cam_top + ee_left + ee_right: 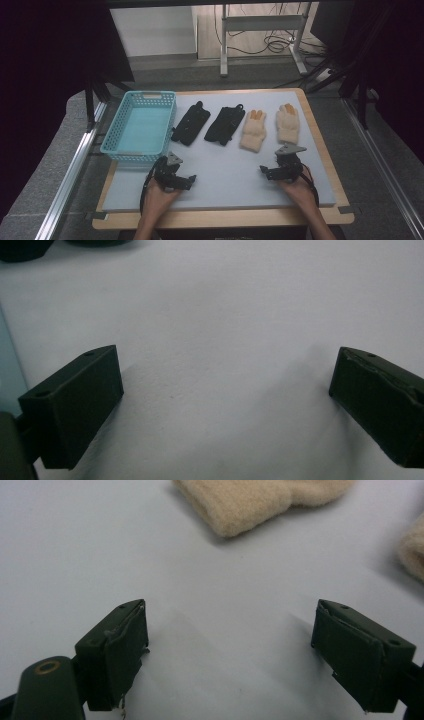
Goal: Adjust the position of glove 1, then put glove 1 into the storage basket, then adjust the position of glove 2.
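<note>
Cream gloves: the nearest work for the right hand — one cream glove lies flat at the far right of the counter, just ahead of the right claw, its mate beside it to the left; in the right gripper view a cuff sits ahead of the jaws, apart from them.
Black gloves: two of them, the left one just beside the basket, the other between it and the cream pair — well ahead of the left claw.
Basket: the blue basket waits at the far left with nothing in it, the likely drop spot.
Right claw: spread wide over bare mat, pinching nothing, jaws low and level.
Left claw: jaws wide apart too, nothing between them; black glove edges peek in at the top of its own view.
Step in hand: by the look of it, the reach-in — neither claw touches a glove.
Doing it well: slide forward low, straddle the cuff edge rather than the fingers, and close only once fabric sits fully between the pads.
Risk: a shallow bite on soft knit may slip, or drag the neighbouring glove along.
Counter: the pale mat gives a flat bed — pressing down lightly should help gather the cloth.
</note>
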### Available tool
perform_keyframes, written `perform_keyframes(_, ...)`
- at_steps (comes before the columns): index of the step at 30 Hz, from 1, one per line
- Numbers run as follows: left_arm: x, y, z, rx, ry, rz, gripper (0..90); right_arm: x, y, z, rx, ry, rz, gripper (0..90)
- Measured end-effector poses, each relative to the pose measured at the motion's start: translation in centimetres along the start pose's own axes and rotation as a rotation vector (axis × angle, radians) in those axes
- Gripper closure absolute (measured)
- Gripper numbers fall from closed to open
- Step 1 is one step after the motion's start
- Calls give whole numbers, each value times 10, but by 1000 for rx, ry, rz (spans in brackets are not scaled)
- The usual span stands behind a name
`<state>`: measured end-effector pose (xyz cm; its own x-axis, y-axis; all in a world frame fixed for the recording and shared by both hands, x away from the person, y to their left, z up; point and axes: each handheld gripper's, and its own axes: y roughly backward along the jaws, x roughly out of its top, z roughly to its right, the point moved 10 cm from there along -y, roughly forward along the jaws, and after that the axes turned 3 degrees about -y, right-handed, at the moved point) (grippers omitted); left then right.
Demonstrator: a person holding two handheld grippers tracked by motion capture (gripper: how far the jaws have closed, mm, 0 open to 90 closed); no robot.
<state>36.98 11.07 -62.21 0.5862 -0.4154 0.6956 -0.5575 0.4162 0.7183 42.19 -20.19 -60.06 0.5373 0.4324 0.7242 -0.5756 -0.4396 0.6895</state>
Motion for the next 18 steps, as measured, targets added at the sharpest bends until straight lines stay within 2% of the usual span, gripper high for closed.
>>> perform_keyframes(18,0,0,0,0,-2,2,17,0,0,-1,6,4,-5,123)
